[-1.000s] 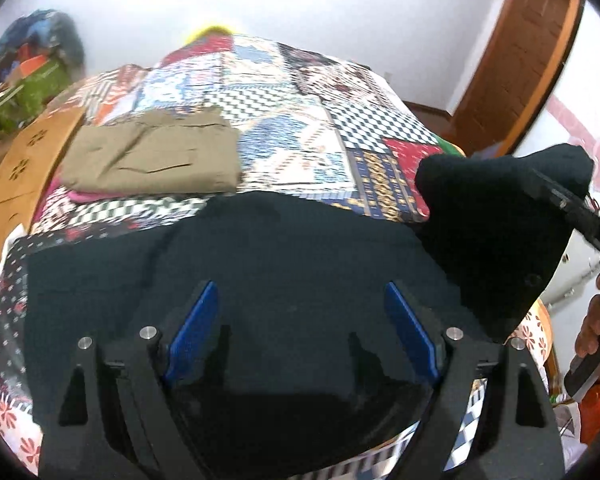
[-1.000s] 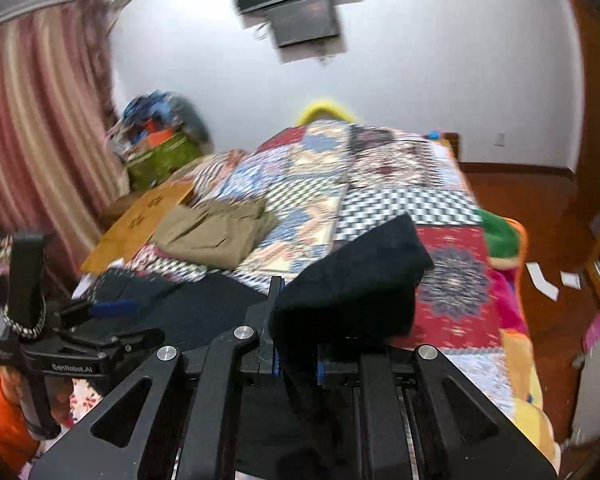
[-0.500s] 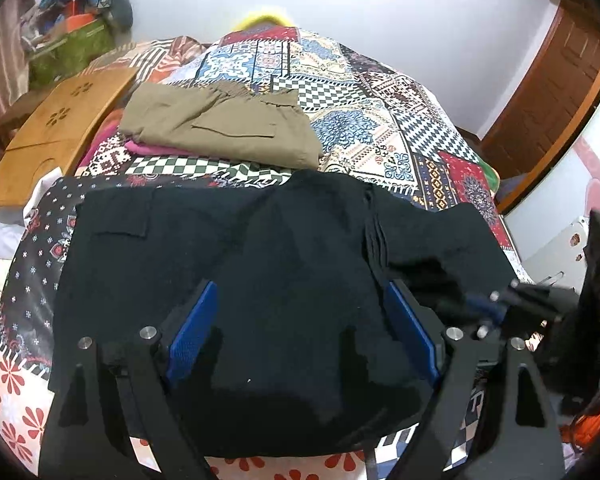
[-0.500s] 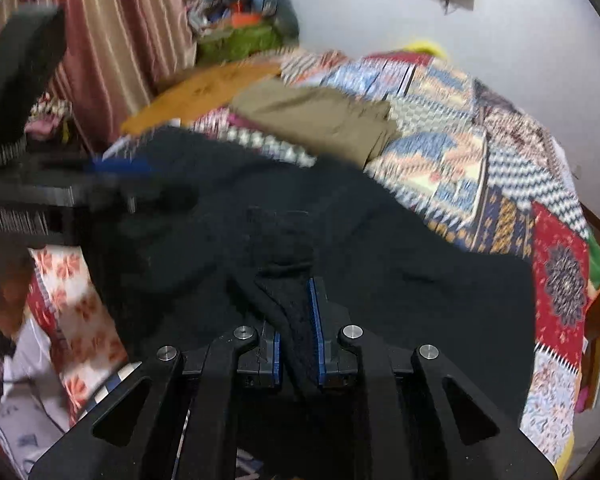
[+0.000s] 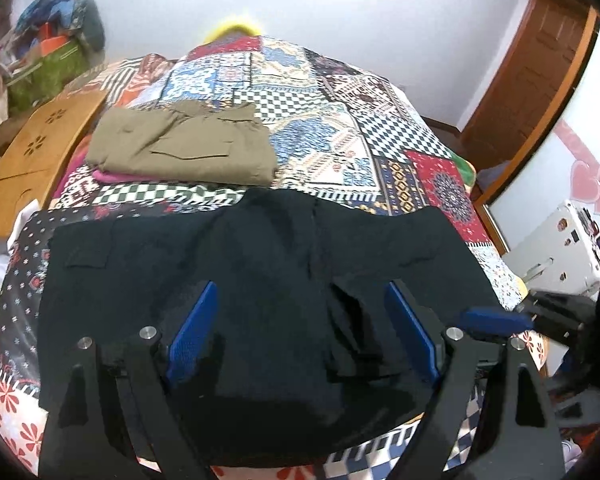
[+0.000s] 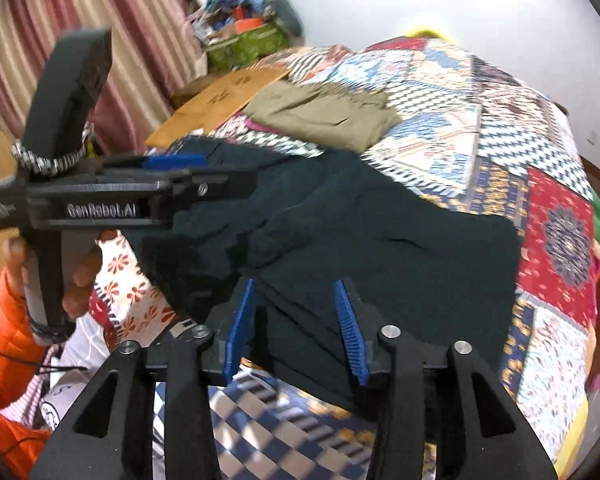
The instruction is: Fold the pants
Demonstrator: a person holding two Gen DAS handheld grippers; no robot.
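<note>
A bed under a patchwork quilt of many colours (image 5: 380,128) carries the black cloth pants (image 5: 260,280), spread flat along its near edge. The left gripper (image 5: 300,328) hangs above them, blue pads wide apart, empty. The right gripper (image 6: 296,320), jaws just opening, straddles a fold of pants without pressing it.

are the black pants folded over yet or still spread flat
Folded over: the black pants lie doubled on the quilt, a fold ridge down the middle. The right gripper has just been opening, pads off the cloth.
</note>
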